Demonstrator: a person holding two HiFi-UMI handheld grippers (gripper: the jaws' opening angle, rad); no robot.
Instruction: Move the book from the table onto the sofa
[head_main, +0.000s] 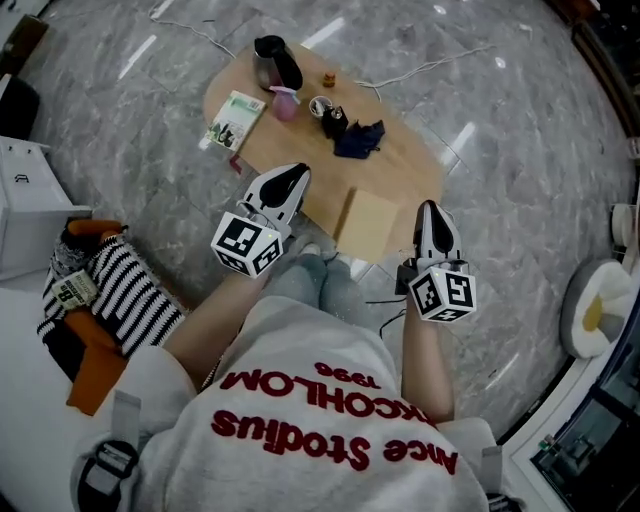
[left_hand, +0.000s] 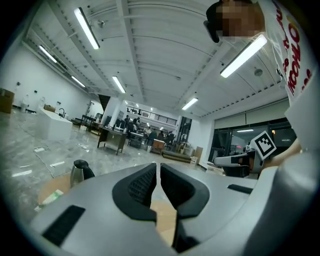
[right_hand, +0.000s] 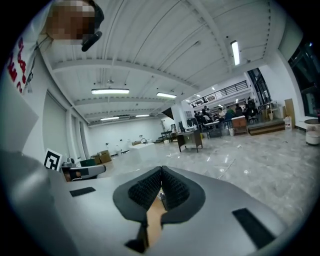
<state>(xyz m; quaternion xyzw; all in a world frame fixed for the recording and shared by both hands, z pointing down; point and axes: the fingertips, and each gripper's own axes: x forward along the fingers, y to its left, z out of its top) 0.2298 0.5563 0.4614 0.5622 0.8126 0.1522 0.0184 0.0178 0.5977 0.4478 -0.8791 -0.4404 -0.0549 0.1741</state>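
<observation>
An oval wooden table (head_main: 400, 165) stands in front of my knees in the head view. A book with a green and white cover (head_main: 235, 120) lies flat at its far left end. A plain tan book or pad (head_main: 368, 222) lies at the near edge between my grippers. My left gripper (head_main: 291, 180) hovers at the table's near left edge, shut and empty. My right gripper (head_main: 432, 212) hangs by the near right edge, also shut and empty. In the left gripper view the shut jaws (left_hand: 157, 172) point level past the kettle (left_hand: 80, 172). The right gripper view shows its tips (right_hand: 161, 181) closed over the tabletop.
On the table stand a steel kettle (head_main: 275, 62), a pink cup (head_main: 285, 103), a small round dish (head_main: 320, 105) and a dark blue cloth (head_main: 360, 138). Cables (head_main: 420, 68) run over the marble floor. A striped cloth (head_main: 125, 290) and a white cabinet (head_main: 25, 205) are at my left.
</observation>
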